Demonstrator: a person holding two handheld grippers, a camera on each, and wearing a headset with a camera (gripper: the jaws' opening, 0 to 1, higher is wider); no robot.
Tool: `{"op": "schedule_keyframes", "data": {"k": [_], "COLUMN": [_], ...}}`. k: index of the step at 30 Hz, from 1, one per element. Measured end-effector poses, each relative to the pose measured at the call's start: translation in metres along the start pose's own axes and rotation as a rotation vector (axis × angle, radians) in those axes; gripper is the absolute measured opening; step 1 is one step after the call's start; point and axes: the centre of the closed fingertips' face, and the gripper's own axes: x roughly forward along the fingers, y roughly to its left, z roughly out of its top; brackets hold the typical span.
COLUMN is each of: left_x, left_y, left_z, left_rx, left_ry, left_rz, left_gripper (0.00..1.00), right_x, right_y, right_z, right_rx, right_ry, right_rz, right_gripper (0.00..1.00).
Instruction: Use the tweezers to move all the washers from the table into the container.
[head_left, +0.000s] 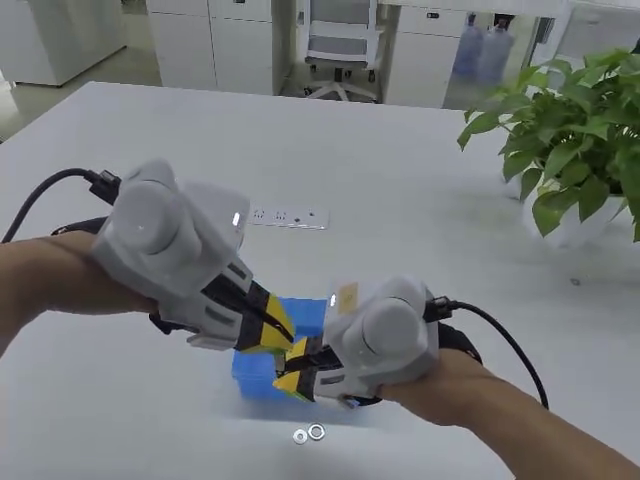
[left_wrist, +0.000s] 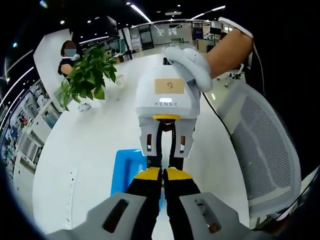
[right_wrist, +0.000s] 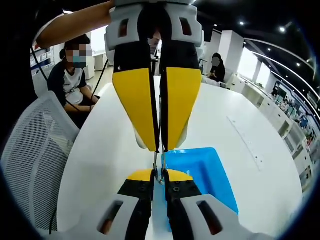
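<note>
The left tool (head_left: 280, 335) looms largest, held up at the left by a bare forearm, with a black cable trailing from its back. It slants down and to the right so that its yellow jaw tips come over the middle of the white bench (head_left: 400, 180). The jaws are drawn almost together. In the right gripper view a thin sliver of metal, which I take to be the tweezers (right_wrist: 158, 162), shows in the narrow slit between them.

Just right of those tips and directly under them sits the blue container (head_left: 255, 372), a shallow open tray. Holding the tools over it keeps the drop point close.

In front of the tray, near the bench edge by the person, lie two washers (head_left: 317, 432), almost touching each other and not yet in the tray. No washer shows inside it, though the tools cover much of it.

Further right, the right tool (head_left: 296, 366) points leftward to meet the left one nose to nose. Its jaws are also nearly closed, and the lower end of the metal sliver seems to run between them. So both tools appear to pinch the tweezers at once, probably to pass them across or reset the grip before picking.

Beyond, a white power strip (head_left: 290, 217) lies flat mid-bench, and a leafy plant (head_left: 580, 120) stands at the far right.
</note>
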Motion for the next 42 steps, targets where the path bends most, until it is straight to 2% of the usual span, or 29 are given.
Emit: {"op": "schedule_keyframes", "data": {"k": [6,18,33,42], "left_x": [0.003,0.019,0.042,0.050], "left_y": [0.014,0.039,0.056,0.058], "left_z": [-0.004,-0.021,-0.040,-0.046], "left_rx": [-0.006,-0.024,-0.043,-0.051], "left_ry": [-0.006,-0.013,-0.009,-0.008], "left_rz": [0.006,-0.001,-0.021,-0.029], "left_gripper": [0.05,0.05,0.05,0.05], "right_x": [0.003,0.016,0.032,0.037], "right_y": [-0.013,-0.035,-0.051,-0.054], "right_z": [-0.003,-0.019,-0.045,-0.053], "right_rx": [-0.001,0.010,0.031,0.030], "right_ry": [0.001,0.014,0.034,0.048], "right_rz": [-0.008,-0.001,0.018,0.028], "right_gripper": [0.10,0.10,0.10,0.10]}}
